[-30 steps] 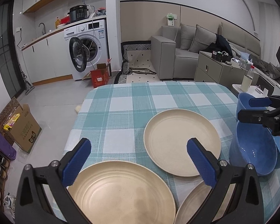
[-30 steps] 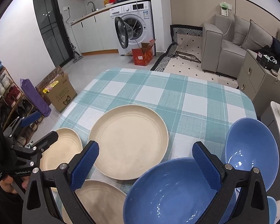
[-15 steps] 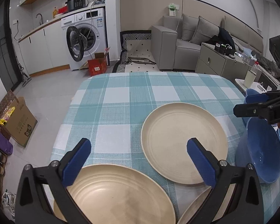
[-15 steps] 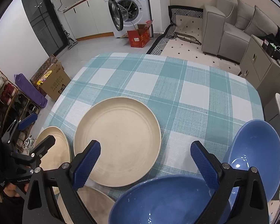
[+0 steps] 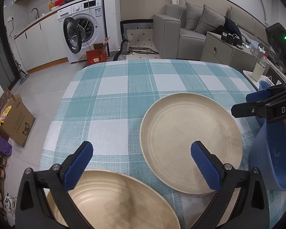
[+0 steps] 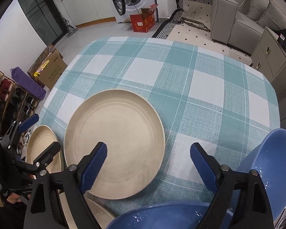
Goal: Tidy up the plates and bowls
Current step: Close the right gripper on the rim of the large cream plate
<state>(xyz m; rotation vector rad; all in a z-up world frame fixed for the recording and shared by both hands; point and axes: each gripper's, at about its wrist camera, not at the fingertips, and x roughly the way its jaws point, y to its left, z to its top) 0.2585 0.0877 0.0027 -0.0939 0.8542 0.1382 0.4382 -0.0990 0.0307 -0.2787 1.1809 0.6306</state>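
Checked cloth covers our table [image 6: 209, 80], where three beige plates and two blue bowls lie apart, unstacked. We hold our left gripper [image 5: 141, 164] spread and empty; our right gripper [image 6: 148, 164] has just been narrowing, nothing between, over the middle plate [image 6: 114, 143].

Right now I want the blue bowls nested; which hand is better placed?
Right. Its gripper hangs open just above the near bowl; the left gripper is over the plates.

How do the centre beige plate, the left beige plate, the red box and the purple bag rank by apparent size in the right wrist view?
1. centre beige plate
2. left beige plate, partly hidden by the left gripper
3. red box and purple bag: alike, both farther off, so unranked.
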